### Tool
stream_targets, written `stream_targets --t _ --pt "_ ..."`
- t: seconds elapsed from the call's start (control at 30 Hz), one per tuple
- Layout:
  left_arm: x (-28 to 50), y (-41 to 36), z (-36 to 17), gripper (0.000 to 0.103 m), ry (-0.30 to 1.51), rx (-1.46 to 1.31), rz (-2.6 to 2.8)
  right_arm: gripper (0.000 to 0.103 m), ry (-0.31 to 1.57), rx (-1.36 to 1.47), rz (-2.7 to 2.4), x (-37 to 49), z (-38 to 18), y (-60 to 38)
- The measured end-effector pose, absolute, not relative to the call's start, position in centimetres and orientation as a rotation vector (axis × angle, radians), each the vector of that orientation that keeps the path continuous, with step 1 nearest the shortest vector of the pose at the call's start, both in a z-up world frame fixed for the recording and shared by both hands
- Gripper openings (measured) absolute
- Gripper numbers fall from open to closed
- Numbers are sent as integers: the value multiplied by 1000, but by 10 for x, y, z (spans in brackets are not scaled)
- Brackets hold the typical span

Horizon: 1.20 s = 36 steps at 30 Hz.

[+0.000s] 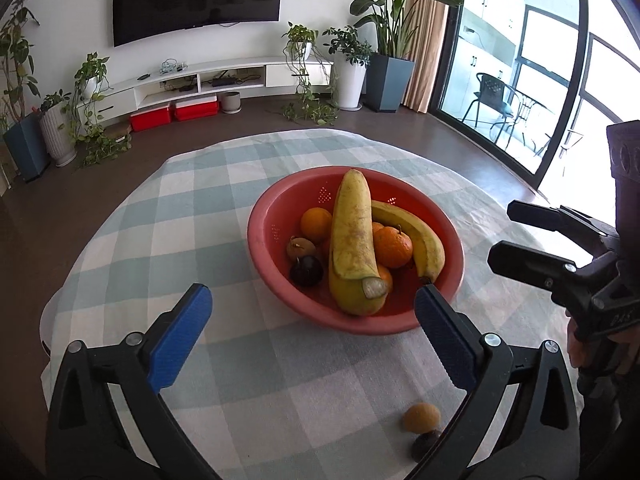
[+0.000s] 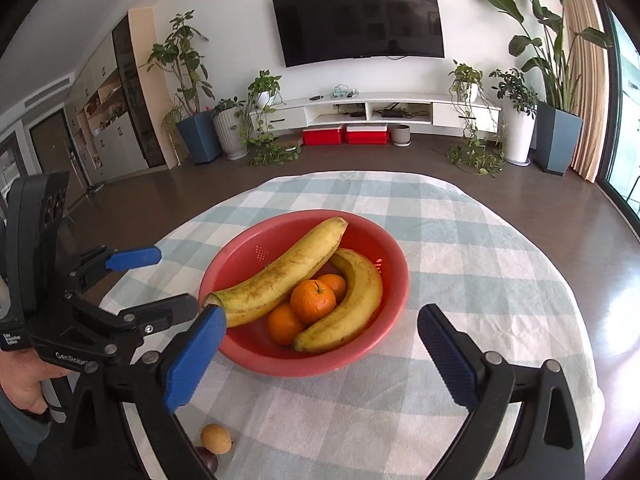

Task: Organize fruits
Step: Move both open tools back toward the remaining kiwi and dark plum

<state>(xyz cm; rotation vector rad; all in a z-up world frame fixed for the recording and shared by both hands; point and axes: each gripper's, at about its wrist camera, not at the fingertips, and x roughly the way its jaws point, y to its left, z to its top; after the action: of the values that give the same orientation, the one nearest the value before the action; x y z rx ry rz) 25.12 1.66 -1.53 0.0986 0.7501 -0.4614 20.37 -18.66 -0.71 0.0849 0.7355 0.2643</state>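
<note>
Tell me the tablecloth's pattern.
Pale blue-green and white checks on the tablecloth; clearest in the right wrist view.

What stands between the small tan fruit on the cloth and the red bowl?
Nothing visible does. The small tan fruit lies beside a dark fruit, and only bare checked cloth separates it from the red bowl.
</note>
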Motion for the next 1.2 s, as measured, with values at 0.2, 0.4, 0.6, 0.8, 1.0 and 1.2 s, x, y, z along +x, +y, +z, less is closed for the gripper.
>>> stream_targets --t 0.2,0.4,0.6,0.8,1.0,1.2 --pt "186 12 -31 103 733 196 -427 101 776 208 233 165 -22 -209" --pt "137 4 -51 103 807 174 -421 101 787 290 158 122 -38 -221" --pt "120 -9 -78 103 897 155 -440 101 850 332 139 96 -58 -220" --pt "124 -16 -79 103 896 168 -428 101 825 294 139 85 -55 -217" --pt "130 -25 -85 102 910 186 -421 100 833 269 151 82 -59 -212" --pt "131 -32 -87 102 905 199 -416 98 832 244 155 81 -60 -208"
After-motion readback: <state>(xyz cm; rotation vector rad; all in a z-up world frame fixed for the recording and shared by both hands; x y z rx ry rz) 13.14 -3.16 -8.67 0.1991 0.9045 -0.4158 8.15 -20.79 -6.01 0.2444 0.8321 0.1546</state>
